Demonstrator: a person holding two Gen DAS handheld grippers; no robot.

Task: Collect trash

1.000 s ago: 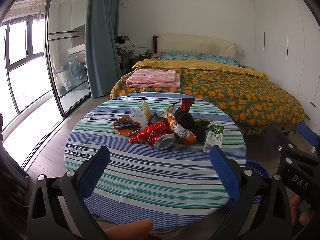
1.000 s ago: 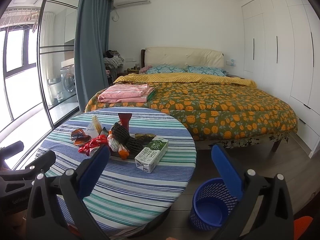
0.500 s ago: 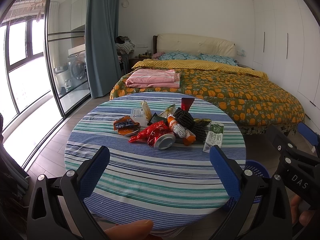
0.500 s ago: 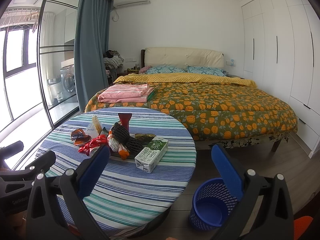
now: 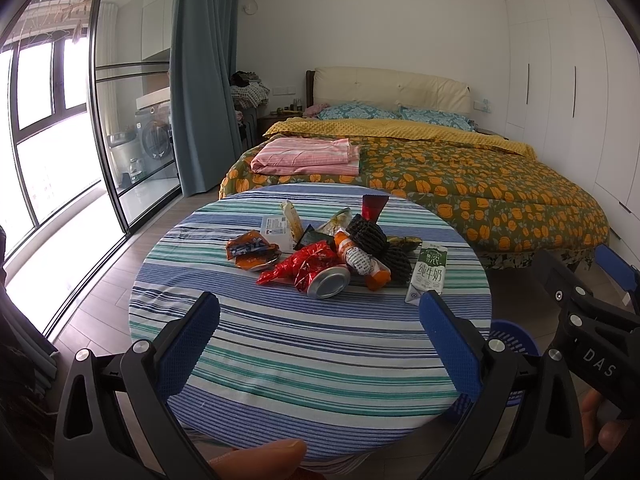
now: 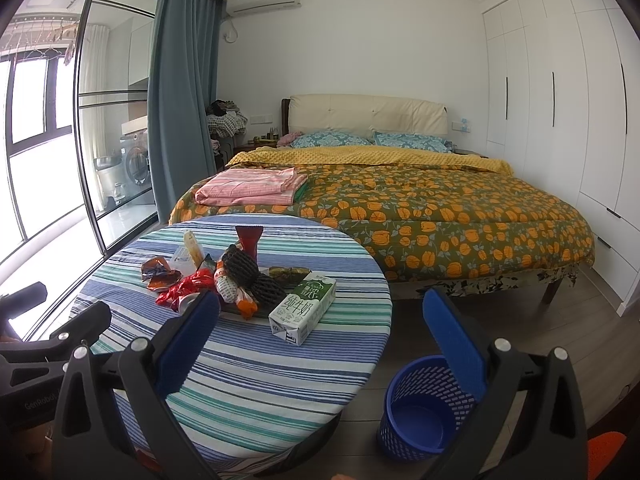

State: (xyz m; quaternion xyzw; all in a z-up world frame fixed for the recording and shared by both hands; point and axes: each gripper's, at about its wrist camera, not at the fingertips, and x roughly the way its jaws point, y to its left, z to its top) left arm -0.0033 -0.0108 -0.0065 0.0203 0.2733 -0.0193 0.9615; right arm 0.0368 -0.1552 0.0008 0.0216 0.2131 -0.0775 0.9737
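Right wrist view has both the left gripper point(image 5: 319, 334) and right gripper point(image 6: 320, 330) wide open and empty, well short of the trash pile point(image 5: 320, 252) on the round striped-cloth bench point(image 5: 312, 360), so a sloppy grab could knock the green-and-white milk carton point(image 6: 303, 307) past the blue mesh plastic bin point(image 6: 424, 408).

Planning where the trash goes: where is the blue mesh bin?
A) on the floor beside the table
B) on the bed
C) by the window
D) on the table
A: the blue mesh bin stands on the wood floor right beside the striped round table.
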